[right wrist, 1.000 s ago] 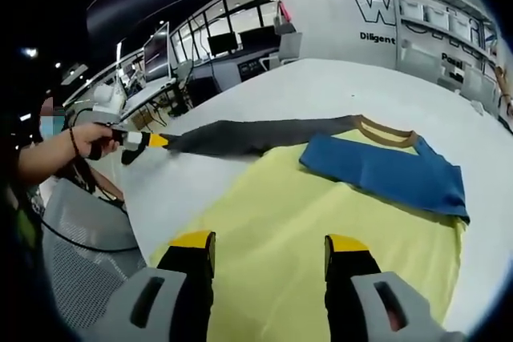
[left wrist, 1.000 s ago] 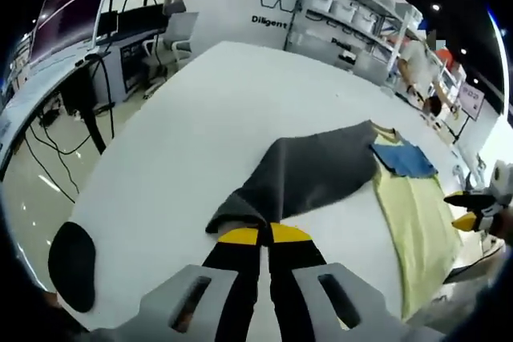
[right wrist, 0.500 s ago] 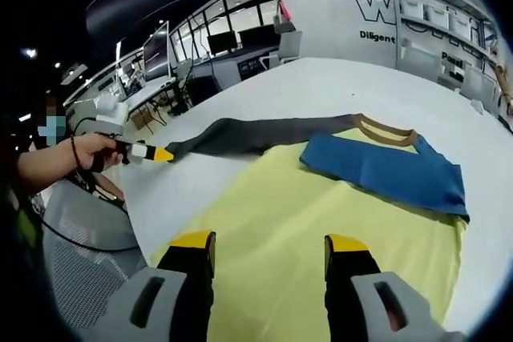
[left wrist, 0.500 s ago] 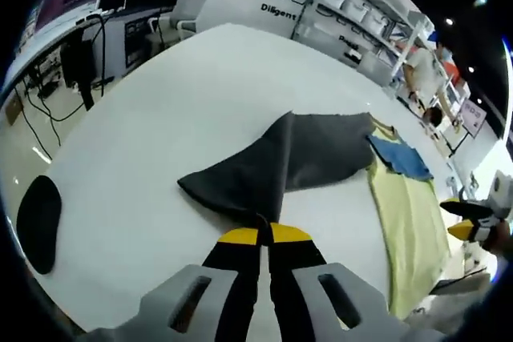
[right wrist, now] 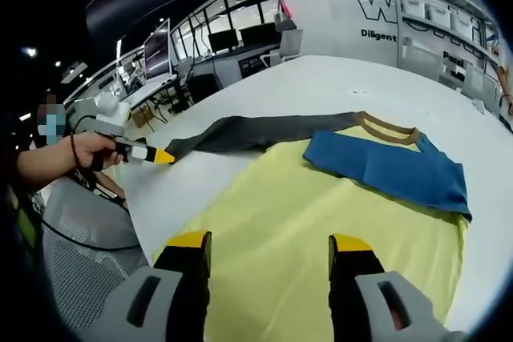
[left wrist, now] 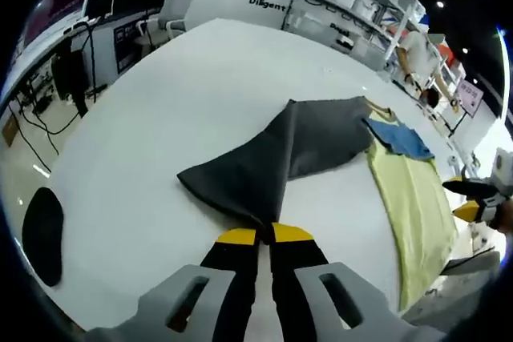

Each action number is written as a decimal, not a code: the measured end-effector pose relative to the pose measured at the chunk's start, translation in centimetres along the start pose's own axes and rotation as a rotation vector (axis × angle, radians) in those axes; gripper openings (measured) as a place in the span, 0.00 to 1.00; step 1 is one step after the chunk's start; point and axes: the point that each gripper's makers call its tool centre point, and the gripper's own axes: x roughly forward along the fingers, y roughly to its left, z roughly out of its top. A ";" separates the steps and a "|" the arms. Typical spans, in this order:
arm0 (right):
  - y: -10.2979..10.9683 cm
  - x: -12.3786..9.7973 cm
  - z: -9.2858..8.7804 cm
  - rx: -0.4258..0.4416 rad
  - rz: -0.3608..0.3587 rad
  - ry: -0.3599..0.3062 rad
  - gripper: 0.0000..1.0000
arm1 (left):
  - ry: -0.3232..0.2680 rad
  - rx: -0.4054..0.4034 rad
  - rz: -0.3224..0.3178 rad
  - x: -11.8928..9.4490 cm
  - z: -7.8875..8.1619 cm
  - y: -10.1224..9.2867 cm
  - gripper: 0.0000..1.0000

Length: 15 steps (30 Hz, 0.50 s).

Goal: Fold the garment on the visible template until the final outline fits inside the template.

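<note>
A garment lies on the white table (left wrist: 184,94): pale yellow body (left wrist: 405,214), a blue sleeve (left wrist: 397,138) folded over it, and a long dark grey sleeve (left wrist: 280,158) stretched out sideways. My left gripper (left wrist: 258,235) is shut on the tip of the grey sleeve, which fans out just beyond the jaws. In the right gripper view, the left gripper (right wrist: 157,154) holds the grey sleeve (right wrist: 256,132) taut in a person's hand. My right gripper (right wrist: 272,244) is open above the yellow body (right wrist: 296,214), holding nothing; it is also seen as the right gripper (left wrist: 473,202). The blue sleeve (right wrist: 385,170) lies below the brown collar (right wrist: 385,127).
A black oval pad (left wrist: 42,234) lies near the table's left edge. Shelving (left wrist: 353,14) and a person (left wrist: 421,62) stand beyond the far side. Desks with monitors (right wrist: 216,46) line the back. A grey mesh chair (right wrist: 80,254) is close on the left.
The left gripper has pulled the grey sleeve outward, and the bunched cloth has spread into a flat fan. My right gripper has stayed open over the yellow body.
</note>
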 end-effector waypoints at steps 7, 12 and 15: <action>0.3 0.1 -0.1 0.002 0.010 0.003 0.60 | -0.002 -0.027 0.005 -0.8 -0.1 0.6 0.23; 0.5 0.1 -0.1 -0.007 0.018 0.001 0.61 | -0.030 -0.059 -0.004 -1.5 0.4 0.8 0.30; 0.6 0.1 -0.1 -0.005 0.018 0.001 0.61 | -0.040 -0.063 0.002 -1.7 0.8 1.3 0.34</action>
